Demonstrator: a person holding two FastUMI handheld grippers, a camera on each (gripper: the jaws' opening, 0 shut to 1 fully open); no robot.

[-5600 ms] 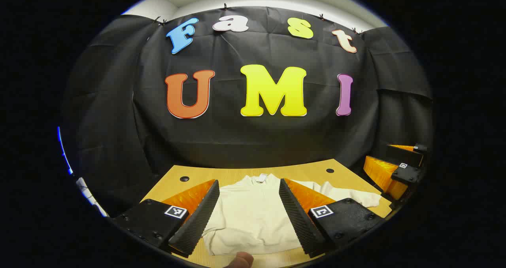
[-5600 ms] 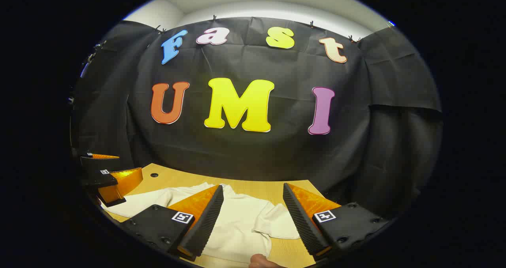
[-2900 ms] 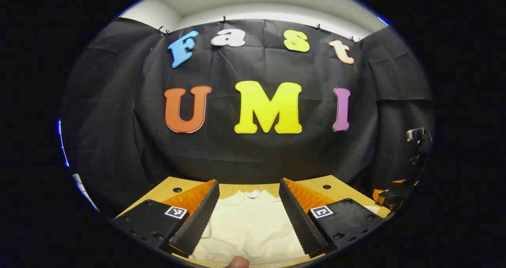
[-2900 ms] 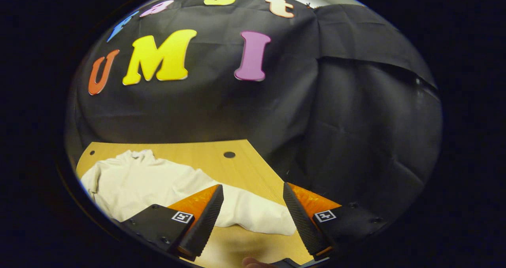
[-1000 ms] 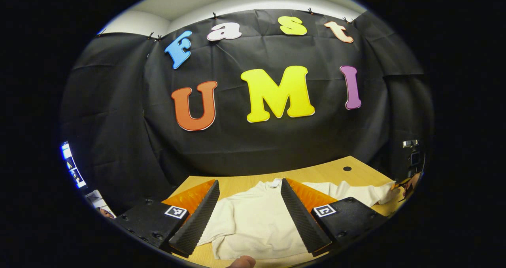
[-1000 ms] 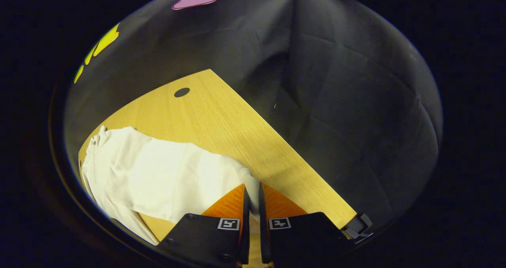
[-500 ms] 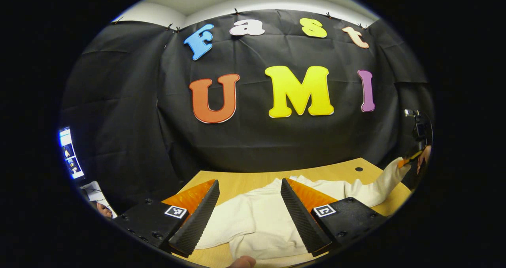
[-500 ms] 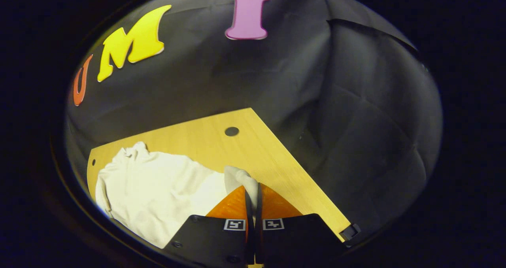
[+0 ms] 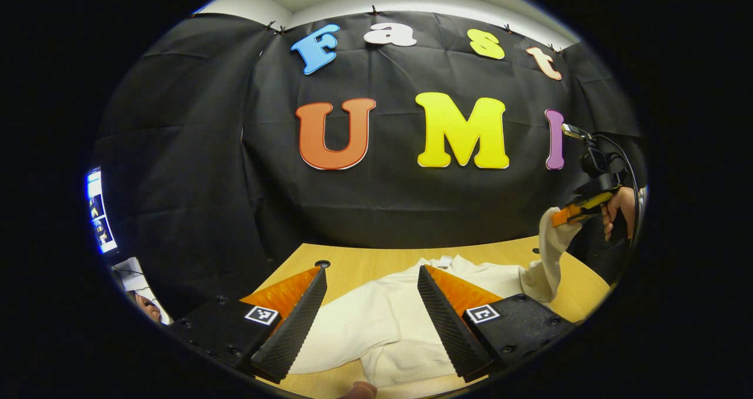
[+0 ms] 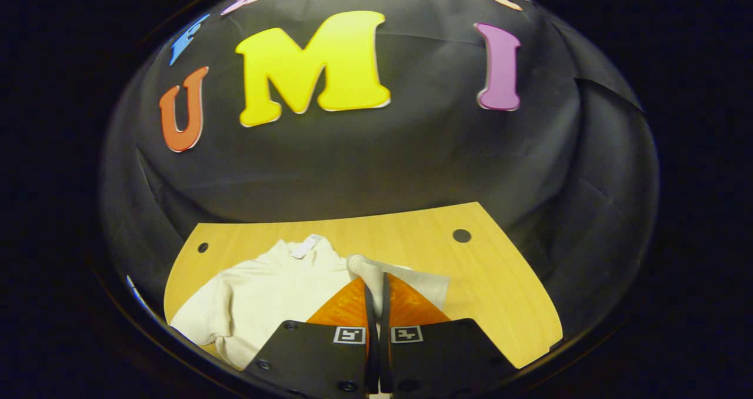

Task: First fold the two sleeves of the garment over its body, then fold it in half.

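While right tool (image 10: 375, 305) pinches lifted sleeve (image 10: 367, 272), collar (image 10: 306, 246) faces wall

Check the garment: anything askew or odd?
Nothing damaged. The garment lies slightly rumpled on the table, its other sleeve spread out flat. The right gripper holds one sleeve lifted, which fits the fold.

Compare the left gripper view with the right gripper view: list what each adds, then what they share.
Left gripper view: the left tool, open, with the garment ahead of it; a hand holding the right tool, the sleeve hanging from it above the table; a screen at far left.
Right gripper view: close up, both fingers pressed on the sleeve's cuff; the table's whole far edge.
Shared: garment, table, collar label.
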